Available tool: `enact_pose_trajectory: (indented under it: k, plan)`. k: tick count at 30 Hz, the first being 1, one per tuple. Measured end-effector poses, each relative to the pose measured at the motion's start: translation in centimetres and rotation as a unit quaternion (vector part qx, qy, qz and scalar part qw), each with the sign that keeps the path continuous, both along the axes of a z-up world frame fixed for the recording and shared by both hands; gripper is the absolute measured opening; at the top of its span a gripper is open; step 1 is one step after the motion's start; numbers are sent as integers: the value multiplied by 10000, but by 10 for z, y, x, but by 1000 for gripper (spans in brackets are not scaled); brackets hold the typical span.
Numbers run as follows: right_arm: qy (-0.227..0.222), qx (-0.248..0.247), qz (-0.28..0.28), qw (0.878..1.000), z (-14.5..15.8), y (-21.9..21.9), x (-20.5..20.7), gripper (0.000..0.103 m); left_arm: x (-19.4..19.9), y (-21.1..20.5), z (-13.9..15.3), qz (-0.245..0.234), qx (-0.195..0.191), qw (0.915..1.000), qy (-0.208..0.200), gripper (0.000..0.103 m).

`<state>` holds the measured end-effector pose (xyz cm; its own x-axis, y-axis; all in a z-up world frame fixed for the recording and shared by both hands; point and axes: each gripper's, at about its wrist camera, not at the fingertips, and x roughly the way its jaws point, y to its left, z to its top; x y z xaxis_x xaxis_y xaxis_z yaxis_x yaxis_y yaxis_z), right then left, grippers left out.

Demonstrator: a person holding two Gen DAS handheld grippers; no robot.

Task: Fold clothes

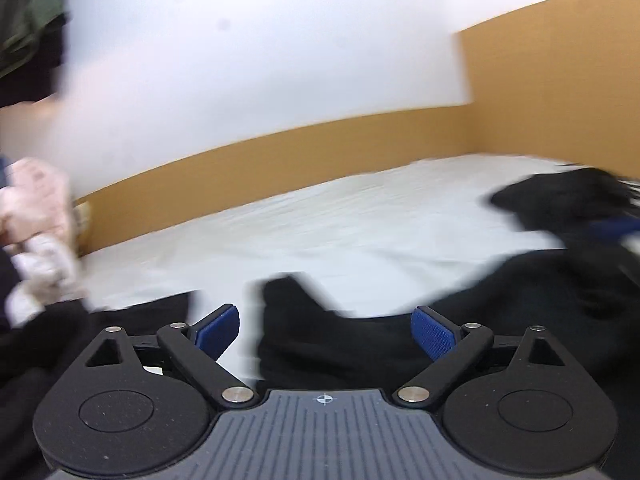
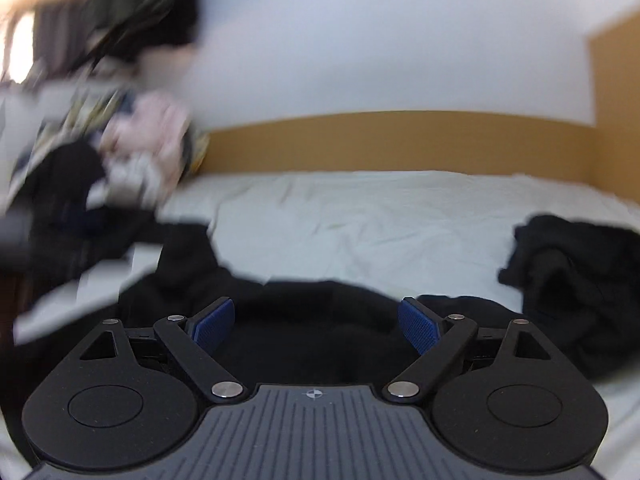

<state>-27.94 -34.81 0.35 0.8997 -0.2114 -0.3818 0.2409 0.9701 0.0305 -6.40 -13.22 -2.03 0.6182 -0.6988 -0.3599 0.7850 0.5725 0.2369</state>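
A black garment [image 1: 460,320] lies spread on the white bed sheet [image 1: 320,232]. My left gripper [image 1: 325,332] hangs just above its near part, jaws wide apart, blue pads [image 1: 432,336] bare and pressing on nothing. In the right wrist view the same black garment [image 2: 312,328] lies under and ahead of my right gripper [image 2: 316,326], which is also open with nothing between its pads [image 2: 214,324]. A bunched part of the black cloth [image 2: 568,272] rises at the right. The picture is blurred.
A heap of mixed clothes [image 2: 120,168], pink, white and dark, sits at the left on the bed. A wooden bed frame [image 2: 400,140] runs along the white wall, with a taller wooden panel [image 1: 560,80] at the right. White sheet lies beyond the garment.
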Motion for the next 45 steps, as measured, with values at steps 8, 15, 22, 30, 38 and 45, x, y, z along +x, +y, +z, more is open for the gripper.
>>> enact_pose_trajectory:
  k: [8,15,22,30,38,45]
  plan:
    - [880,-75,142,9960,-25,8,21,93,63,-104,30,-1546,1200,9760,955,66]
    - [1010,168,154,9946,-30,-3,29,94,54,-155,-38,-2343,3524,9055,310,73]
    - [1140,155,255,9930,-36,-5,28,95,79,-129,-11,-2294,2456,9360,1050,4]
    - [1207,291,136,9922,-39,-9,31,98,161,-36,79,1963,86,9805,30,3]
    - [1229,371,263,9914,-35,-14,31,99,189,82,76,3942,-481,9146,767,23]
    - [-900,1436,541,9841,25,-70,-35,92,-29,28,9,-2104,929,9701,-776,45]
